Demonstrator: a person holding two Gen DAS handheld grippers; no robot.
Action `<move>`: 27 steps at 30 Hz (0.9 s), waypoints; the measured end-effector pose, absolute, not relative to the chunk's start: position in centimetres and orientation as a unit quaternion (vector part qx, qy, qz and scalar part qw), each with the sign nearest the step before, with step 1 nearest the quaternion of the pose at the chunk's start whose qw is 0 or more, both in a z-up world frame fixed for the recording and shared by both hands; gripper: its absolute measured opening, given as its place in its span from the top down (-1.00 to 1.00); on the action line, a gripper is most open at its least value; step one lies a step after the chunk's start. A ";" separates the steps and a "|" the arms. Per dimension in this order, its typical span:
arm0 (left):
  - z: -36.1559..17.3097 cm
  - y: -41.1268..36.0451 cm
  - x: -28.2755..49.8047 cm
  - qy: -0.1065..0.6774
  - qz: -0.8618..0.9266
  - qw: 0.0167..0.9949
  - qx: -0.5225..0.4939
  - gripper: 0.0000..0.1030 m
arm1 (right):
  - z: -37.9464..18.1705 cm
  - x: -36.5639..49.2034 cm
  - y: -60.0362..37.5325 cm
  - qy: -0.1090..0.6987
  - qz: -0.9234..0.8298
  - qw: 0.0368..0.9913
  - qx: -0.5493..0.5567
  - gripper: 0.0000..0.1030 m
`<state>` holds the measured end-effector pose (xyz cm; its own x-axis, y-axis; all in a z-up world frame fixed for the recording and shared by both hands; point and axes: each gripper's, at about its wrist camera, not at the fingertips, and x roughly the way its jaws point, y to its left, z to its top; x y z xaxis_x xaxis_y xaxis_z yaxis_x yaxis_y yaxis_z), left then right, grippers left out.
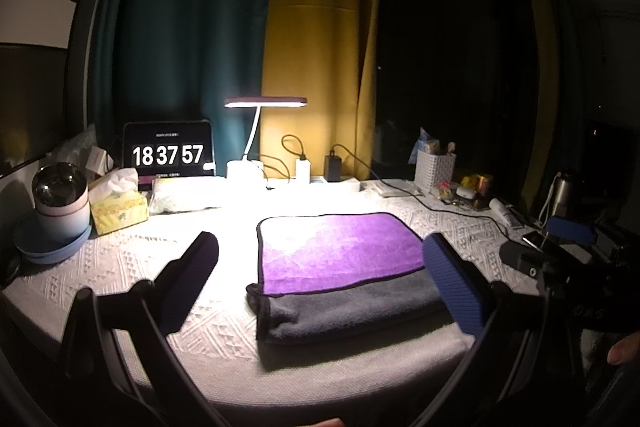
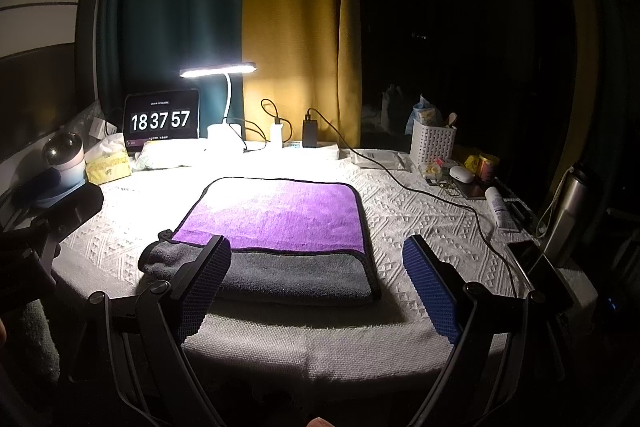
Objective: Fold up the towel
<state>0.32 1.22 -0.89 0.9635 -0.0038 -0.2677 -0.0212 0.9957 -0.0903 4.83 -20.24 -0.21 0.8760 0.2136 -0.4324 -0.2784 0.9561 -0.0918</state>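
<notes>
A towel, purple on one face and grey on the other, lies folded on the white textured tablecloth. Its grey part lies at the near edge, the purple part behind it. It also shows in the right wrist view. My left gripper is open and empty, held just in front of the towel's near side. My right gripper is open and empty, its fingers level with the towel's near grey edge, the left finger in front of the near left corner. The other gripper shows at the right edge of the left wrist view.
A lit desk lamp, a clock screen, chargers with cables, a white basket, a tissue box, a cup on a blue plate, a steel bottle and small items line the table's back and sides.
</notes>
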 end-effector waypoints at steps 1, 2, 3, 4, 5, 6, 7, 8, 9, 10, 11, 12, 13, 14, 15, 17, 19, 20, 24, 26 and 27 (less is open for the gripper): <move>-1.0 1.2 0.4 0.137 0.006 0.989 -0.047 -0.99 | -0.4 4.9 -20.2 0.215 0.128 0.965 -0.076 -0.75; -1.1 1.3 0.5 0.139 0.007 0.989 -0.049 -0.99 | -0.5 5.1 -20.2 0.218 0.128 0.965 -0.076 -0.75; -1.2 1.3 0.6 0.141 0.009 0.989 -0.051 -0.99 | -0.7 5.1 -20.1 0.219 0.128 0.964 -0.076 -0.75; -1.4 1.4 0.7 0.142 0.011 0.988 -0.052 -0.99 | -0.8 5.3 -20.1 0.222 0.128 0.964 -0.076 -0.75; -1.5 1.4 0.9 0.145 0.012 0.988 -0.053 -0.99 | -0.9 5.4 -20.2 0.224 0.128 0.963 -0.075 -0.75; -1.7 1.5 1.1 0.149 0.012 0.987 -0.055 -0.99 | -1.1 5.6 -20.2 0.225 0.127 0.963 -0.075 -0.75; -1.9 1.5 1.2 0.152 0.011 0.987 -0.056 -0.99 | -1.2 5.9 -20.3 0.228 0.126 0.963 -0.074 -0.75; -2.1 1.5 1.4 0.157 0.010 0.986 -0.057 -0.99 | -1.3 6.0 -20.2 0.230 0.125 0.962 -0.074 -0.75; -2.3 1.5 1.7 0.162 0.009 0.985 -0.058 -0.99 | -1.5 6.2 -20.3 0.233 0.125 0.962 -0.073 -0.75; -2.5 1.5 1.9 0.167 0.008 0.984 -0.059 -0.99 | -1.6 6.4 -20.3 0.235 0.125 0.961 -0.073 -0.75; -2.7 1.5 2.1 0.170 0.008 0.984 -0.059 -0.99 | -1.8 6.6 -20.4 0.238 0.125 0.961 -0.073 -0.75; -2.9 1.4 2.4 0.176 0.006 0.983 -0.058 -0.99 | -1.9 6.8 -20.4 0.240 0.124 0.960 -0.074 -0.75; -3.1 1.3 2.8 0.182 0.006 0.982 -0.057 -0.99 | -2.1 7.0 -20.4 0.243 0.124 0.959 -0.074 -0.75; -3.3 1.3 3.1 0.187 0.008 0.981 -0.055 -0.99 | -2.3 7.2 -20.5 0.245 0.123 0.959 -0.073 -0.75; -3.6 1.3 3.4 0.193 0.010 0.980 -0.057 -0.99 | -2.4 7.5 -20.6 0.248 0.123 0.958 -0.073 -0.75; -4.0 1.5 3.9 0.202 0.011 0.977 -0.063 -0.99 | -2.7 8.0 -20.7 0.254 0.123 0.957 -0.073 -0.75; -4.5 1.6 4.5 0.212 0.014 0.975 -0.065 -0.99 | -3.1 8.6 -20.9 0.261 0.123 0.955 -0.073 -0.75; -4.7 1.7 4.9 0.218 0.016 0.974 -0.065 -0.99 | -3.2 8.8 -21.0 0.264 0.122 0.954 -0.073 -0.75; -5.6 2.0 6.1 0.236 0.022 0.969 -0.069 -0.98 | -3.8 10.2 -21.2 0.275 0.122 0.951 -0.074 -0.75; -6.1 2.2 6.7 0.247 0.026 0.966 -0.071 -0.98 | -4.0 10.8 -21.4 0.279 0.122 0.949 -0.076 -0.75; -6.3 2.3 7.0 0.251 0.027 0.965 -0.073 -0.98 | -4.1 11.0 -21.4 0.280 0.122 0.949 -0.076 -0.75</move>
<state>7.01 2.28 -6.26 0.8729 0.0157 -0.4877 -0.0887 0.9879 -0.1269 11.04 -21.39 -4.07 0.8130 0.1898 -0.5504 -0.2747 0.9586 -0.0753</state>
